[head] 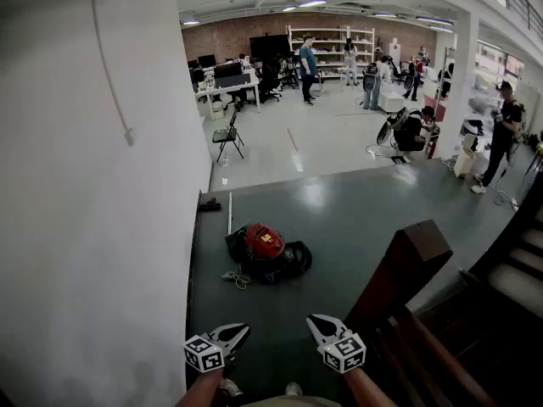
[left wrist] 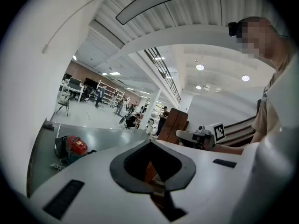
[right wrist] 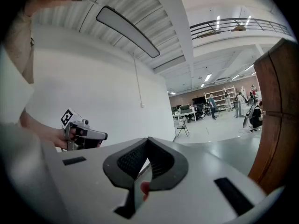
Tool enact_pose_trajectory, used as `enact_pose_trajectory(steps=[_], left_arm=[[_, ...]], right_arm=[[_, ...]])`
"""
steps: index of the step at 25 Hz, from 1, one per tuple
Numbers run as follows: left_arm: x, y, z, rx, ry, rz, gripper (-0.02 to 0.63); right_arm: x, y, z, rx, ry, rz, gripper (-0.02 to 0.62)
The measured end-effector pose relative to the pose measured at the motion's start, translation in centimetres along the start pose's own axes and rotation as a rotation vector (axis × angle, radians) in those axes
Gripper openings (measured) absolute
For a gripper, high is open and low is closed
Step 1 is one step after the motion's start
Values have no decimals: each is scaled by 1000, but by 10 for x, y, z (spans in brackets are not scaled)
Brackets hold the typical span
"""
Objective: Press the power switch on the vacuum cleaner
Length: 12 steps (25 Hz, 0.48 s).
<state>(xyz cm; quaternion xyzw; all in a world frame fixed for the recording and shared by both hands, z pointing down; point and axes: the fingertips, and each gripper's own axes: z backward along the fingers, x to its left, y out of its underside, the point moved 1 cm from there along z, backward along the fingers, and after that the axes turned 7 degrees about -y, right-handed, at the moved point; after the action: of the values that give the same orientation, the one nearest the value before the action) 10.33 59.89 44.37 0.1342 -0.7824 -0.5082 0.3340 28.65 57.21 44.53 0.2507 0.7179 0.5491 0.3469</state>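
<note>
Vacuum [head: 265, 244] down on the grey-green floor [head: 356, 219], close to the white wall [head: 85, 227], well ahead of both tools and touched by neither; red dome on top, black body and hose [head: 295, 258] curled at its right side, pale cord [head: 237, 279] bunched at its near left edge. Its power switch too small to pick out. Left tool [head: 240, 330] low in the head view, marker cube toward the camera, jaws clenched tip to tip with nothing between them in the left gripper view, with the vacuum off to the left there. Right tool [head: 316, 320] just beside it but apart from it, likewise clenched shut and empty, tips meeting in a point in the right gripper view. Brown wooden post [head: 405, 265] to the right of the right tool, heading a banister beside dark stairs [head: 519, 270]. Thin white rod [head: 229, 213] flat on the floor behind the vacuum, near the wall. Beyond the dark floor, a paler hall floor with a black folding chair [head: 227, 136], desks, white shelving [head: 333, 42] against a brick back wall, and several people standing or crouching far off.
</note>
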Motion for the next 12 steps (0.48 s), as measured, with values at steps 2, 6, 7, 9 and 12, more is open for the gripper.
enact_pose_trajectory(steps=[2, 6, 7, 9, 12], left_arm=[[1, -2, -1, -4, -4, 2, 5], [-1, -1, -2, -8, -12, 9, 5], [-1, -1, -2, -7, -14, 9, 5], [-2, -3, -1, -3, -16, 7, 5], [-4, 0, -3, 5, -18, 4, 5]], right_arm=[[-2, -1, 1, -8, -3, -11, 8], [-8, 3, 6, -17, -1, -33, 8], [-10, 3, 7, -17, 1, -37, 8], [-11, 3, 9, -18, 4, -48, 8], [-14, 5, 14, -23, 12, -60, 8]])
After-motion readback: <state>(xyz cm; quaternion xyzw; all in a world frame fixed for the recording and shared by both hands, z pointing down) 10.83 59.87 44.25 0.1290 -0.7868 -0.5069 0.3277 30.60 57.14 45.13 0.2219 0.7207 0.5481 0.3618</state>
